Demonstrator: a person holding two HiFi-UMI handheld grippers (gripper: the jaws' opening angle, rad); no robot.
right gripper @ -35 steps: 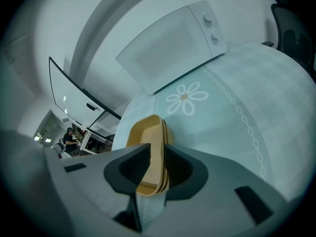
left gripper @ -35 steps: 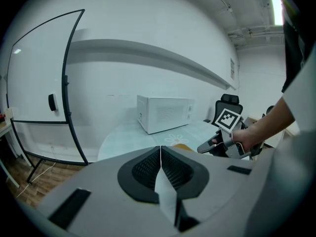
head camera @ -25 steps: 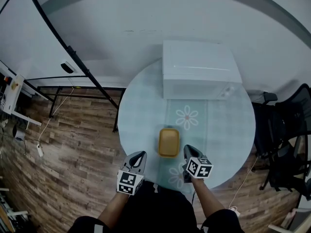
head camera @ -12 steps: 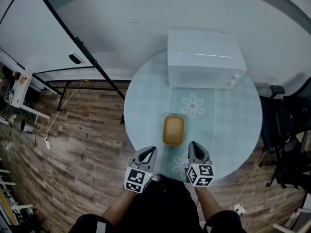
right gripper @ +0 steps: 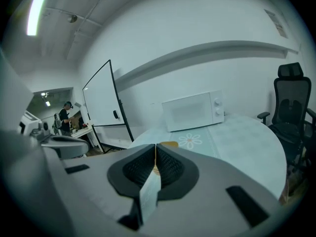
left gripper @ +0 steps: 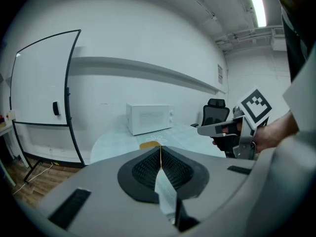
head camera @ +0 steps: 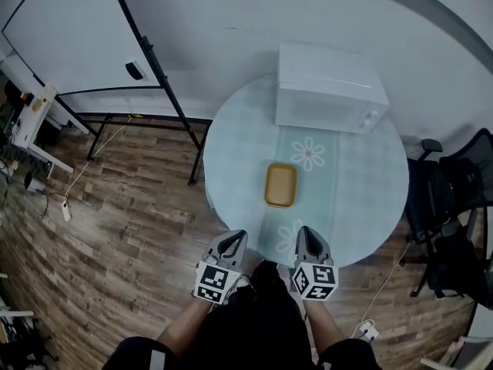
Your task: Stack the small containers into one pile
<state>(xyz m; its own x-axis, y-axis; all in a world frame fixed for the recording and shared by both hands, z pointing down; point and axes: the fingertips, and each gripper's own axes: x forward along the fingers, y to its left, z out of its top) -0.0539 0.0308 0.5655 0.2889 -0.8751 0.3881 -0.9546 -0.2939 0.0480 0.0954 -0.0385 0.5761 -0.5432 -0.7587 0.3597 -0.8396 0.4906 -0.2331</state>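
Observation:
A yellow container pile (head camera: 280, 184) lies in the middle of the round table (head camera: 362, 199), on a flowered runner. It shows as a yellow sliver behind the jaws in the left gripper view (left gripper: 149, 143) and the right gripper view (right gripper: 168, 144). My left gripper (head camera: 231, 241) and right gripper (head camera: 305, 237) hover at the table's near edge, short of the pile and a little to each side of it. Both are shut with nothing between the jaws. The right gripper (left gripper: 217, 128) also shows in the left gripper view.
A white microwave (head camera: 330, 89) stands at the table's far side. A whiteboard on a black stand (head camera: 85, 37) is at the left over wooden floor. Black office chairs (head camera: 451, 206) stand to the right. A person (right gripper: 64, 116) is far off at a desk.
The head camera has pulled back, so the table looks smaller and farther. Both grippers have drawn back from beside the yellow pile to the table's near edge.

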